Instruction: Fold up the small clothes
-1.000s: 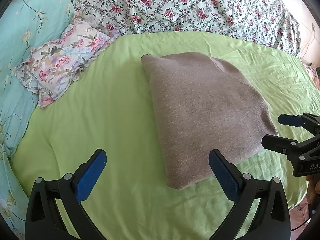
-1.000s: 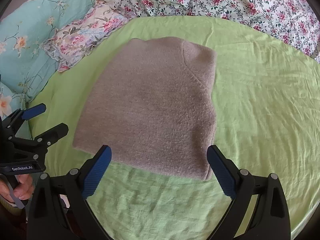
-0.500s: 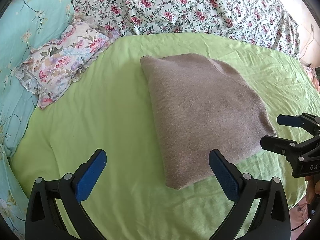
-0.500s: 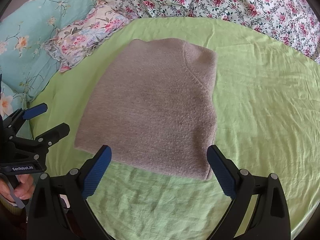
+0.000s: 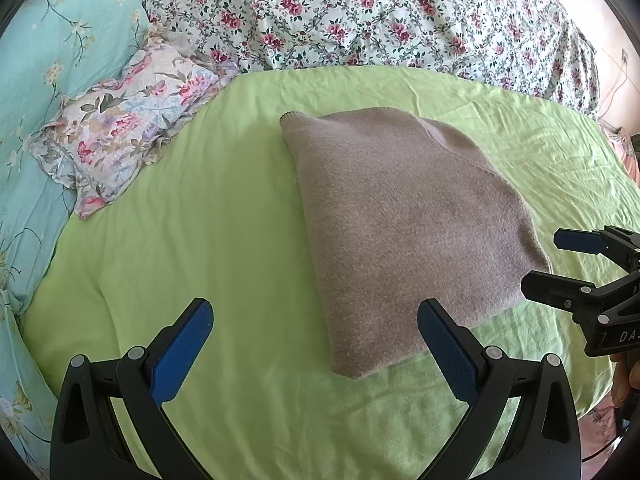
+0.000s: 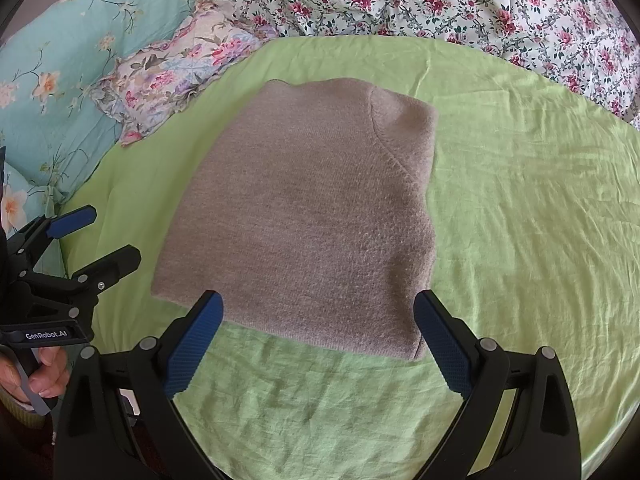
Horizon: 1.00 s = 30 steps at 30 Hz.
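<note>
The grey-brown fuzzy knit garment (image 6: 304, 220) lies folded into a compact, roughly rectangular stack on the light green bed sheet (image 6: 520, 220), flat w/ edges squared; judged, the fold is about done, so it rests free w/ nothing pinning it. A curved seam shows near its far right corner, probably a sleeve tucked under.

Left tongs (image 5: 316, 344): jaws spread wide, holding nothing, touching nothing. The garment sits ahead and to the right of them; its near corner comes just inside the right blue pad, but whether fabric meets the pad can't be told. Bare sheet fills the rest of the gap.

Right tongs (image 6: 318, 332): also wide open, empty. The garment's near edge lies just ahead, spanning approx. the whole gap btw the two blue pads; both pads look lifted off the cloth.

Each set of tongs shows at the edge of the other's view, flanking the stack, which suggests both are poised at its near edge, either for one more fold or to leave it.

Beyond the garment: a pastel floral frilled pillow (image 5: 128, 128) far left, a teal flowered quilt (image 5: 48, 60) and a white rose-print blanket (image 5: 380, 12) at the back.
</note>
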{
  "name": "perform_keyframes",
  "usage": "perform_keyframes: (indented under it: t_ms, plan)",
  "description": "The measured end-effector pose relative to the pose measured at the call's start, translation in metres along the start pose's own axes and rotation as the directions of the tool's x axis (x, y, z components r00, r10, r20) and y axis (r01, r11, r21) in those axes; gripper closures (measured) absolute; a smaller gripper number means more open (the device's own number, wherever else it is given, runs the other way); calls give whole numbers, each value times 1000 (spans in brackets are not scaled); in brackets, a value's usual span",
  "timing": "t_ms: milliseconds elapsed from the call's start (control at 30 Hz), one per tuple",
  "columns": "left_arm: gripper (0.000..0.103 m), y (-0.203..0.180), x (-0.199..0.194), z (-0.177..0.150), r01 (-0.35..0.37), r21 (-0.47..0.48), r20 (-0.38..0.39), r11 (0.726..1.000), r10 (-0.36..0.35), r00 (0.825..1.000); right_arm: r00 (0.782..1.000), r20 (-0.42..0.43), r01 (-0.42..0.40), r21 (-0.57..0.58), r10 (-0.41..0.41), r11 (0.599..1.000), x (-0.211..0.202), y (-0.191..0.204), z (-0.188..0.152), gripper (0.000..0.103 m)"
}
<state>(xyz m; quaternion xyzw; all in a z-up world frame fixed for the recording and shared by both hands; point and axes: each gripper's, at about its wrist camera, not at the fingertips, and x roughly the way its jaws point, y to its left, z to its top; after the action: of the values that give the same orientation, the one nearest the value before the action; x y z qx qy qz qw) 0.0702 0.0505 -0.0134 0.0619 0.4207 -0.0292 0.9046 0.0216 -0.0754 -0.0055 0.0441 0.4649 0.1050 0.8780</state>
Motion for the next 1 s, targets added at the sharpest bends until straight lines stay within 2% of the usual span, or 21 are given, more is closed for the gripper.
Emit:
perform_keyframes:
  t_ms: [467, 900, 1000]
  plan:
    - [1, 0, 3, 1, 3, 2, -4, 1000, -3, 1000, 1000, -2, 1, -14, -1, 1000, 1, -10, 1, 7]
    - [1, -3, 7, 4, 6, 9, -12, 1000, -5, 1000, 999, 10, 40, -8, -40, 999, -3, -15, 3, 7]
    - [1, -2, 9, 5, 2, 6, -13, 1000, -2, 1000, 997, 28, 75, -2, -74, 997, -4, -18, 4, 7]
